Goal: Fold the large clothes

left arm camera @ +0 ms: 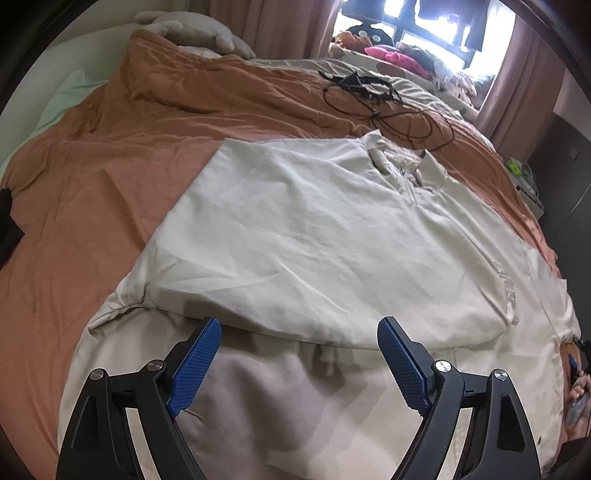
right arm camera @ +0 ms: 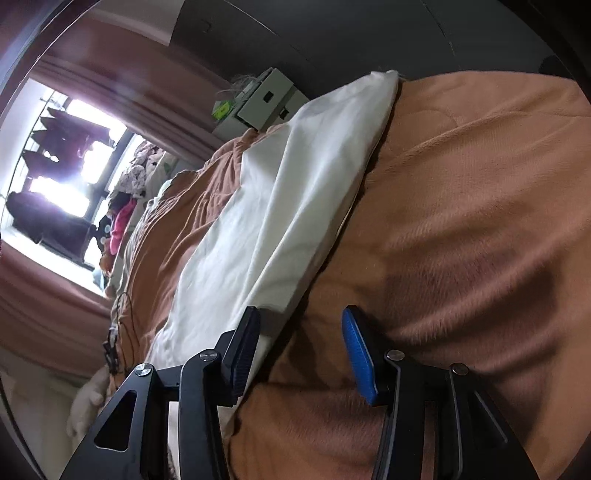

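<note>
A large cream collared shirt (left arm camera: 314,236) lies spread on an orange-brown bedspread (left arm camera: 92,192), collar (left arm camera: 410,166) at the far right, one side folded over the body. My left gripper (left arm camera: 299,328) is open and empty, just above the shirt's near folded edge. In the right wrist view, which is rolled on its side, the shirt (right arm camera: 280,206) shows as a cream strip on the bedspread (right arm camera: 480,240). My right gripper (right arm camera: 301,317) is open and empty, low at the shirt's edge, straddling the line between cloth and bedspread.
Black tangled cables (left arm camera: 369,92) lie on the bed beyond the collar. Grey pillows (left arm camera: 195,33) sit at the far left, piled clothes and toys (left arm camera: 395,55) by the window. A white bedside unit (right arm camera: 266,99) stands past the bed's edge.
</note>
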Demonstrator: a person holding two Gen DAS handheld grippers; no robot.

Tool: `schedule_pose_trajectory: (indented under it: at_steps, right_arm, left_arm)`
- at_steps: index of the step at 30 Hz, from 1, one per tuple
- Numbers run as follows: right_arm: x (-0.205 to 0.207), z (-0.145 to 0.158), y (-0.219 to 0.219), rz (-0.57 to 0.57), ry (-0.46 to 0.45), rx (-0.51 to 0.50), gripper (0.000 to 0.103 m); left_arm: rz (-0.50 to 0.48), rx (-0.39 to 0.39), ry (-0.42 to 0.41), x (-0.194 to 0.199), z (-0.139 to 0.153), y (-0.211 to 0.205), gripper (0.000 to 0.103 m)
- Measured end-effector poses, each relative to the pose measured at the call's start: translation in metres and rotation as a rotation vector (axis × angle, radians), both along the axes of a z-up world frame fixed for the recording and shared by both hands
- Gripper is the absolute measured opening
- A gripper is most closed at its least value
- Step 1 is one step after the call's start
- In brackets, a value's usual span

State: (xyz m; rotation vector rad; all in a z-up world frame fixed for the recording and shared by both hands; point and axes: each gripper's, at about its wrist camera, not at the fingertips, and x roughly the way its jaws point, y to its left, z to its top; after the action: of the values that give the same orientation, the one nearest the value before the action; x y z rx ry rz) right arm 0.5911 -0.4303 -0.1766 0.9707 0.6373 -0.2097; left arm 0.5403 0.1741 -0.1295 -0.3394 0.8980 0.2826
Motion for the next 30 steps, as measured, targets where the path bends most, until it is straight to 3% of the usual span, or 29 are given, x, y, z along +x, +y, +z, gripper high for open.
schedule_pose_trajectory:
  at_steps: [10, 13, 15, 18, 30]
  right_arm:
    - [0.025, -0.001, -0.005, 0.000, 0.011, -0.036, 0.043]
    - [0.028, -0.006, -0.014, -0.012, -0.003, -0.007, 0.031]
    - [0.030, -0.011, -0.022, -0.018, -0.018, 0.033, 0.015]
    - [0.026, -0.012, -0.026, -0.039, -0.041, 0.075, 0.008]
    - [-0.008, 0.107, 0.028, 0.034, -0.266, -0.129, 0.006]
  left_arm:
    - [0.020, 0.014, 0.002, -0.009, -0.001, 0.014, 0.088]
    - [0.023, 0.010, 0.005, -0.010, -0.002, 0.018, 0.088]
    - [0.024, 0.015, 0.006, -0.011, -0.002, 0.019, 0.088]
    - [0.023, 0.023, 0.014, -0.013, -0.003, 0.020, 0.088]
    - [0.032, -0.033, -0.025, -0.016, 0.008, 0.024, 0.088]
